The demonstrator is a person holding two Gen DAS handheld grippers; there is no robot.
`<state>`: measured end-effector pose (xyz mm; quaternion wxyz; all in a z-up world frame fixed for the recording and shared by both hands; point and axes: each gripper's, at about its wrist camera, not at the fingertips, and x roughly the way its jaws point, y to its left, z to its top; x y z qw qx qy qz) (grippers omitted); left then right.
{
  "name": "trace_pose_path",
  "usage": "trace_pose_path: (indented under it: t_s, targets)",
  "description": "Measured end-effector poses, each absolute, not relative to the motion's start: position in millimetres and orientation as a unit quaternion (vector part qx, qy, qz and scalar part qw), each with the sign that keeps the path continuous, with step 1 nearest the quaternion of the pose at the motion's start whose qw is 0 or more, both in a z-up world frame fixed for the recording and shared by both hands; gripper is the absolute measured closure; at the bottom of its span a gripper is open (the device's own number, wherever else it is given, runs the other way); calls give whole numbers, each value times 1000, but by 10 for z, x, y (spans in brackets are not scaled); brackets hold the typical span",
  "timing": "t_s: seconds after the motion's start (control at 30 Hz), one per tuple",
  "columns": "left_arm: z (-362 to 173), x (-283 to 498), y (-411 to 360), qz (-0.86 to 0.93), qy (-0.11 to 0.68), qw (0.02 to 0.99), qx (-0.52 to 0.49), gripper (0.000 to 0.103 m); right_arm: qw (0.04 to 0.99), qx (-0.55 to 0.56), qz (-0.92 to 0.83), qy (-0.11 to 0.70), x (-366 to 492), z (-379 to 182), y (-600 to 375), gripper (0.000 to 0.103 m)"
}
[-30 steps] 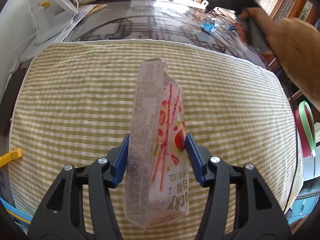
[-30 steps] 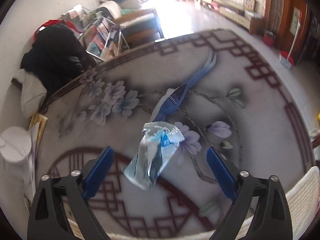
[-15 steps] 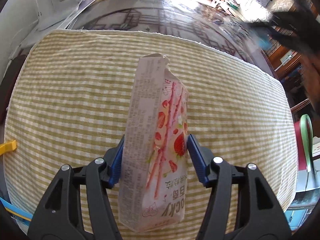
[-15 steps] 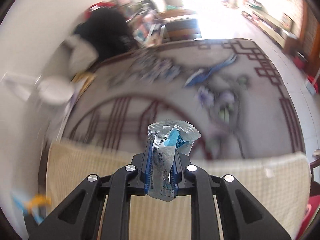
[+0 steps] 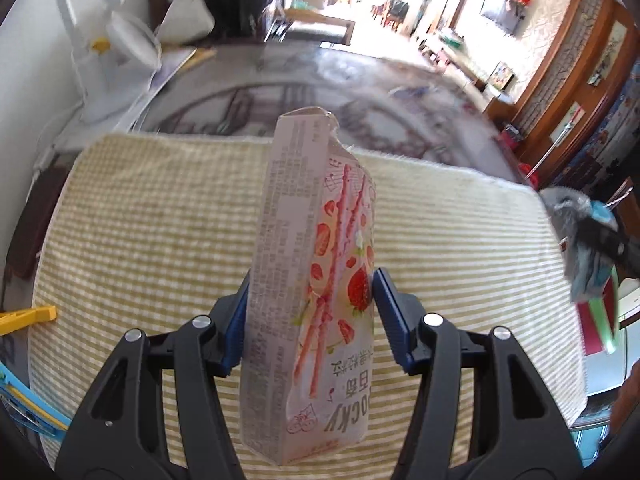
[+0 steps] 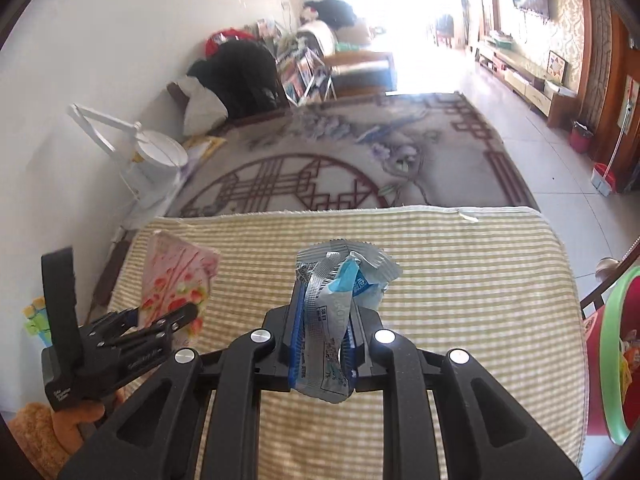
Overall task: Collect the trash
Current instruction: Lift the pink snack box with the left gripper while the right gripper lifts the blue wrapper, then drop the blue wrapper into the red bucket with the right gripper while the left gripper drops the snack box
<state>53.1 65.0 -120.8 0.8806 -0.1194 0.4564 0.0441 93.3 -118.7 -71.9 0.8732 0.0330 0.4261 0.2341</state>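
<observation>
The pink Pocky packet (image 5: 316, 292) sits pinched in the left gripper (image 5: 310, 312), long axis running straight out along the fingers, torn end away from the cam, held above the yellow-striped cloth (image 5: 152, 216) w/o touching it. The right-wrist view shows the same packet (image 6: 176, 280) off to the left side, sticking up out of the left gripper (image 6: 136, 320).

The crumpled silver-blue wrapper (image 6: 340, 308) is squeezed tight in the right gripper (image 6: 324, 344), blue pads pressed together on it, also over the cloth (image 6: 460, 280). In the left view it shows blurred at the far right edge (image 5: 580, 232).

Key relation: the green-rimmed bin (image 6: 612, 360) lies to the right of both tools, beyond the cloth's right edge, w/ a red interior and some stuff already inside. The right gripper is nearer; the left is on the opposite side of the cloth. Prob. next move is carrying both pieces rightward to the bin, right hand first, then letting go above the rim. The packet is long, so it likely has to tip end-down to drop in cleanly.

Readable text: "OCKY" upside-down near the packet's bottom, plus Chinese chars and strawberry pics; fine print on its side panel is too small. Wrapper print is unreadable.

Beyond the cloth: patterned tabletop (image 6: 360, 160) and a white desk lamp (image 6: 160, 152).
</observation>
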Motion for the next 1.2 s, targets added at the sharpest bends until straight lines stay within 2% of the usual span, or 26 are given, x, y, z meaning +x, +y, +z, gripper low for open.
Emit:
trace_pose_path:
  t_s: [0.23,1.2]
  targets:
    - [-832,470,177,13,419,903,-97,47,889,54,221,397,705,-575,-1558,85]
    - [-655,498,-1649,-40,425,903,-40,47,898,113,194,379,413,-549,-3324,85]
